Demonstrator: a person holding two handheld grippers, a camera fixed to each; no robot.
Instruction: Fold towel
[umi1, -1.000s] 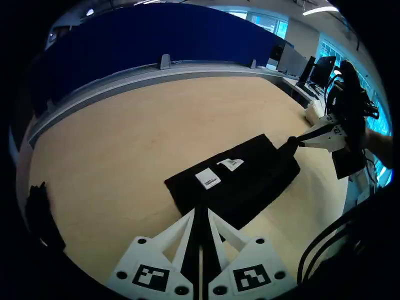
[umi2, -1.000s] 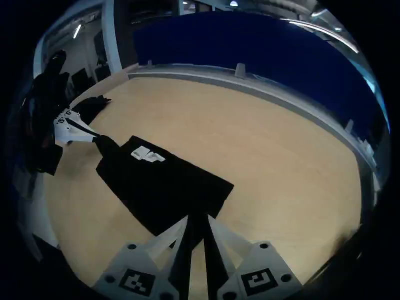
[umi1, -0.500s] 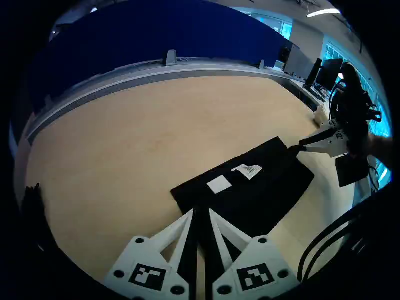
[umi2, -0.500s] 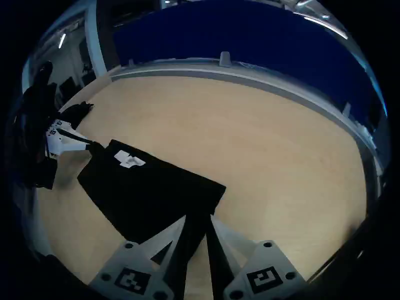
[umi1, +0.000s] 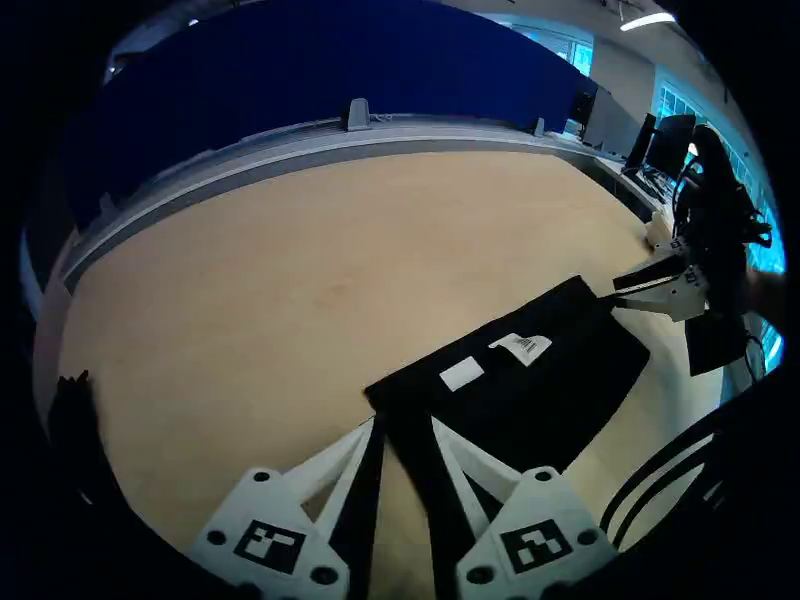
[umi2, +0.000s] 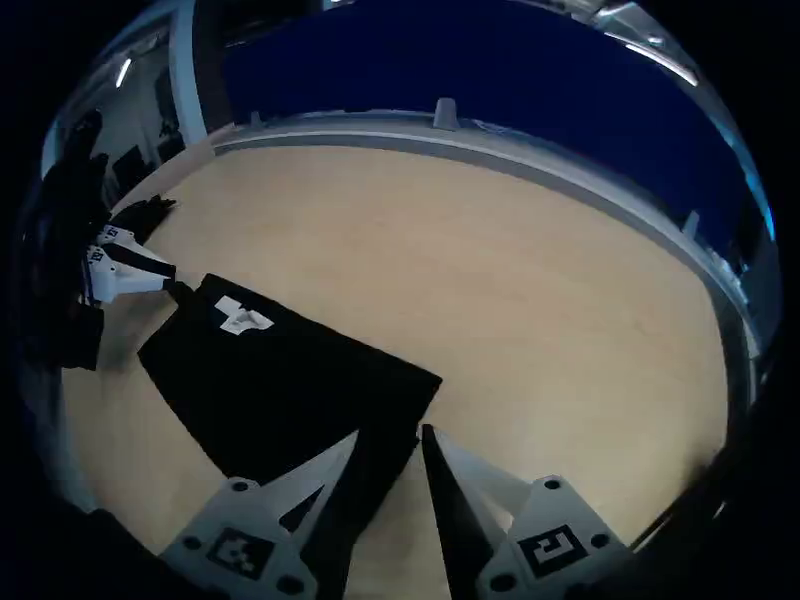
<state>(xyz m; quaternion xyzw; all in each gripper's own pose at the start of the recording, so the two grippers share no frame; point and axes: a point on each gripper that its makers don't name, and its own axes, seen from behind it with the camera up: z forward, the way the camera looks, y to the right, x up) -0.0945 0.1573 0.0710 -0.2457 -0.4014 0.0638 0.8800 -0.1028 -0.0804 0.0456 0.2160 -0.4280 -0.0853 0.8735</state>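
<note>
A black towel (umi1: 520, 400) lies flat and folded on the pale wooden table (umi1: 300, 280), with two white labels (umi1: 522, 346) on top. My left gripper (umi1: 405, 432) is open, its fingers astride the towel's near corner. At the opposite end the right gripper (umi1: 620, 293), held by a hand, has its fingers apart at the towel's edge. In the right gripper view the towel (umi2: 280, 390) runs from my open right gripper (umi2: 390, 440) toward the left gripper (umi2: 170, 283) at the far left.
A blue partition (umi1: 300, 80) and a grey rail (umi1: 300, 150) close off the table's far side. Monitors (umi1: 660, 140) stand at the right end. A dark object (umi2: 150, 210) lies on the table beyond the left gripper.
Both grippers lowered the towel's end onto the table, then their fingers spread apart and let go of the cloth. The towel now lies flat.
</note>
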